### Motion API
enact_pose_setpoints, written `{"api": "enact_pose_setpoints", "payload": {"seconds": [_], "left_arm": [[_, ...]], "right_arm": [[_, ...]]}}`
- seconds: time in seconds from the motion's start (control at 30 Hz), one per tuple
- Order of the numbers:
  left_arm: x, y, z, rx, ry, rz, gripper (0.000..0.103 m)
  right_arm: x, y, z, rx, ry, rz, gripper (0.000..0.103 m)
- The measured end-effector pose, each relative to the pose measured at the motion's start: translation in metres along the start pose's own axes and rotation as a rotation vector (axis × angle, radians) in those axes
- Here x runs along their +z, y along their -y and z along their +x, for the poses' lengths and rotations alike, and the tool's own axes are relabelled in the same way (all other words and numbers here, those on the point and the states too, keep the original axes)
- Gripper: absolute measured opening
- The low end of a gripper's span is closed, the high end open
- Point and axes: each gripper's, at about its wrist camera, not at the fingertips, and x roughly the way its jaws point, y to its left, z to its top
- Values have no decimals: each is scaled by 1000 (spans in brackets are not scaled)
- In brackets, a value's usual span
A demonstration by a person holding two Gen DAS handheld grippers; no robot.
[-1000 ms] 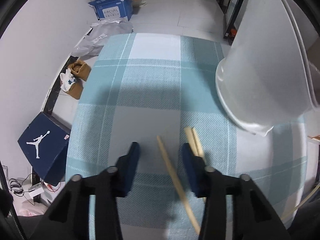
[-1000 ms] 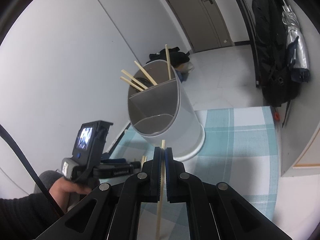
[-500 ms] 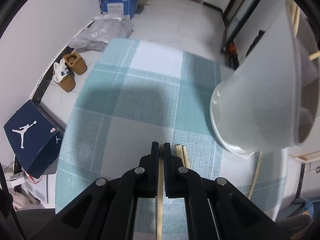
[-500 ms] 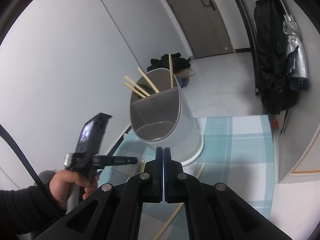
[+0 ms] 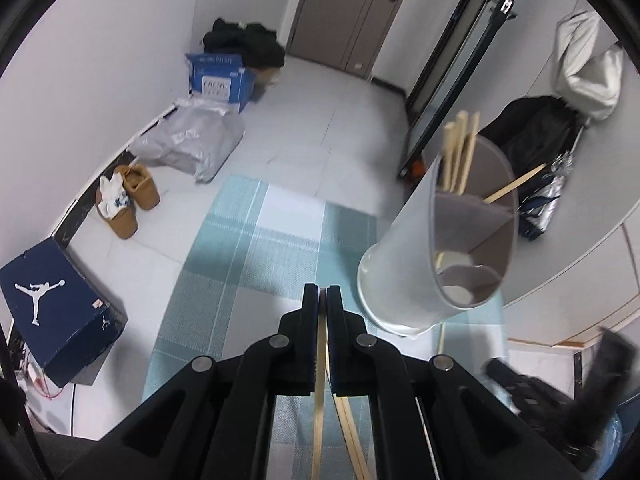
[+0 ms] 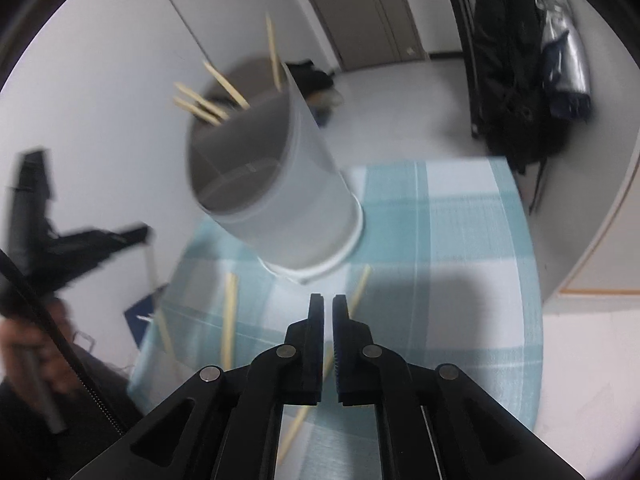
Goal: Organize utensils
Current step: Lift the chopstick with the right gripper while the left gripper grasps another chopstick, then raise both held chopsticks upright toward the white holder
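Note:
A white divided utensil holder stands on the teal checked tablecloth, with several wooden chopsticks in its far compartment. My left gripper is shut on one chopstick, lifted above the cloth left of the holder. Two more chopsticks lie below it. In the right wrist view the holder is just ahead of my right gripper, whose jaws stand slightly apart and hold nothing. Loose chopsticks lie on the cloth, one passing under the gripper.
On the floor to the left are a dark blue shoe box, brown shoes, a grey bag and a blue carton. Black clothing hangs at the right. The table's right edge is close.
My left gripper closed on a chopstick and lifted it, tilting up. My right gripper let go of its chopstick, which now lies on the cloth, and its jaws parted slightly.

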Motion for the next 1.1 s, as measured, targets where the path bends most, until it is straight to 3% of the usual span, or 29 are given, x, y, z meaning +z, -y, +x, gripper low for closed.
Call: {"api": "enact_pose_setpoints", "payload": {"seconds": [0.17, 0.47, 0.53, 0.6, 0.87, 0.97, 1.1], "left_arm": [[0, -14, -7, -52, 27, 7, 1], [-1, -24, -12, -76, 37, 37, 1], [0, -26, -12, -83, 36, 32, 1], [1, -29, -12, -88, 30, 25, 1], [2, -36, -6, -109, 8, -12, 1], [2, -38, -6, -106, 6, -15, 1], [3, -37, -5, -105, 4, -18, 1]], "right_arm": [[-7, 0, 31, -94, -66, -28, 28], [-10, -27, 70, -242, -111, -197, 32], [-11, -35, 74, -257, -117, -237, 26], [-14, -40, 75, -258, -123, -259, 9], [-40, -74, 69, -106, -276, -407, 5], [-47, -84, 67, -71, -328, -460, 6], [-48, -90, 69, -70, -333, -481, 7]]}}
